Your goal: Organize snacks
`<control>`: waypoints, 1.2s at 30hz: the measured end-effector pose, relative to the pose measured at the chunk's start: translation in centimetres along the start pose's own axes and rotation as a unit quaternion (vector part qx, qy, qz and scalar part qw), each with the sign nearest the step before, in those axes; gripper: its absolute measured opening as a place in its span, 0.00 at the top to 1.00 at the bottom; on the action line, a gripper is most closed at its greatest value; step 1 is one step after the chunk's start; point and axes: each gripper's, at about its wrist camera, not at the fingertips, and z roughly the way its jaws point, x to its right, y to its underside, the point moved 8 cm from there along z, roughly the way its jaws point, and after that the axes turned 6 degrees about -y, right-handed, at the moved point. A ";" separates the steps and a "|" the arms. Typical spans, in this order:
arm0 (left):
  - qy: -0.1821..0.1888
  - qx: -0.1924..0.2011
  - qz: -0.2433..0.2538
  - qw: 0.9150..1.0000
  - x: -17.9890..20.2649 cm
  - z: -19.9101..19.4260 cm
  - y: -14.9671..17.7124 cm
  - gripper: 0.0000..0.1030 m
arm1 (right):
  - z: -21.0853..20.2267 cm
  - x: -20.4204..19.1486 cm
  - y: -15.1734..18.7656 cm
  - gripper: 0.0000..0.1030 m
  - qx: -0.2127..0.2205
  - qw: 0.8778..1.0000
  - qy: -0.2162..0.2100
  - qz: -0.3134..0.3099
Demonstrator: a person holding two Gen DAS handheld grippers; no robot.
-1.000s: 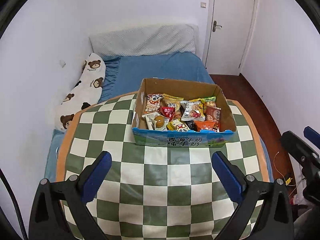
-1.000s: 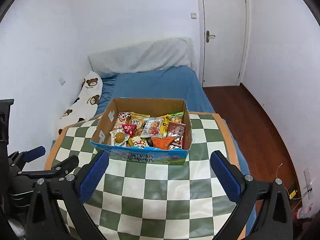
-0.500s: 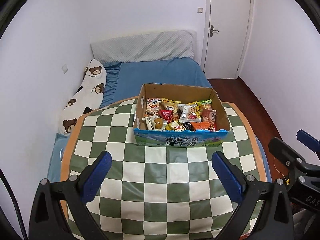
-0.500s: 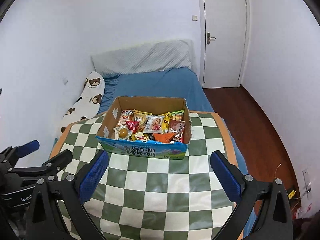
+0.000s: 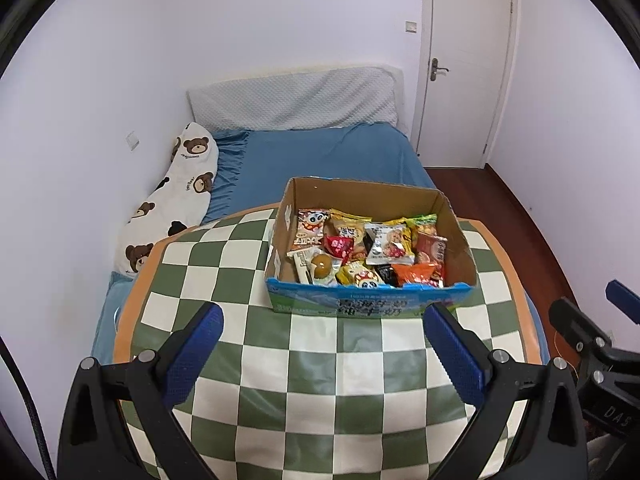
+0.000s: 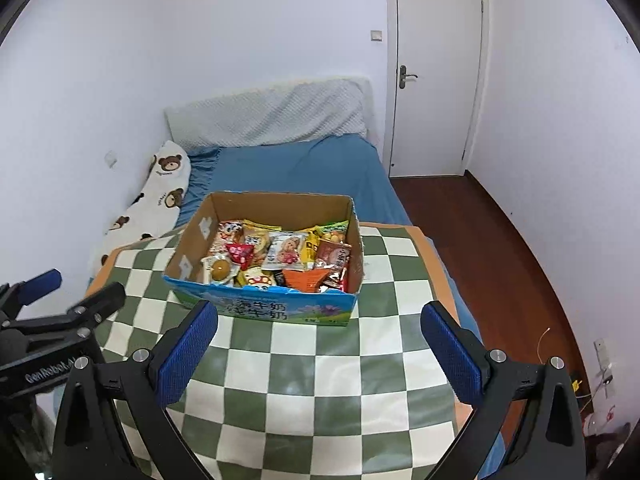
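Observation:
An open cardboard box (image 5: 370,304) with a blue printed front stands on the green-and-white checked table (image 5: 312,372). It is full of several snack packets (image 5: 368,248). The box also shows in the right wrist view (image 6: 280,308), with its snack packets (image 6: 280,256). My left gripper (image 5: 322,344) is open and empty, held above the table's near half, short of the box. My right gripper (image 6: 320,344) is open and empty, also short of the box. The right gripper shows at the right edge of the left wrist view (image 5: 592,336), the left gripper at the left edge of the right wrist view (image 6: 60,312).
A bed with a blue sheet (image 5: 328,156) lies behind the table, with a bear-print pillow (image 5: 176,196) along the left wall. A white door (image 5: 464,64) is at the back right. Dark wood floor (image 6: 488,248) runs along the right.
Both grippers have pulled back and risen, so the box looks smaller and farther. Both stay open and empty.

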 end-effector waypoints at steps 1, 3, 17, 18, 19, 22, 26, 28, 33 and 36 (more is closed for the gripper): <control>-0.001 -0.001 0.000 1.000 0.1 0.5 -0.2 0.01 | 0.6 0.2 -0.1 0.00 -0.001 1.000 0.001 0.000; -0.006 -0.003 0.003 1.000 0.2 1.5 -0.5 0.01 | 1.6 0.3 -0.3 0.00 -0.003 1.000 0.002 0.003; -0.018 -0.044 0.020 0.999 1.7 9.2 -1.4 0.00 | 9.7 2.3 -1.6 0.00 -0.033 0.999 0.023 0.027; -0.019 -0.045 0.020 0.999 1.7 9.4 -1.5 0.01 | 10.1 2.4 -1.6 0.00 -0.035 0.999 0.025 0.027; -0.019 -0.046 0.021 0.999 1.8 9.7 -1.5 0.01 | 10.5 2.5 -1.7 0.00 -0.037 0.999 0.026 0.027; -0.018 -0.051 0.025 0.998 2.0 10.5 -1.5 0.00 | 11.4 2.6 -1.8 0.00 -0.042 0.998 0.030 0.027; -0.016 -0.057 0.027 0.998 2.2 11.2 -1.4 0.01 | 12.1 2.7 -1.8 0.00 -0.047 0.998 0.033 0.025; -0.016 -0.059 0.030 0.998 2.3 11.4 -1.4 0.00 | 12.3 2.8 -1.8 0.00 -0.049 0.998 0.035 0.023; -0.015 -0.060 0.030 0.998 2.3 11.4 -1.6 0.01 | 12.8 2.8 -1.8 0.00 -0.054 0.998 0.036 0.021; -0.012 -0.059 0.029 0.998 2.3 11.3 -1.7 0.01 | 13.0 2.7 -1.8 0.00 -0.054 0.998 0.035 0.020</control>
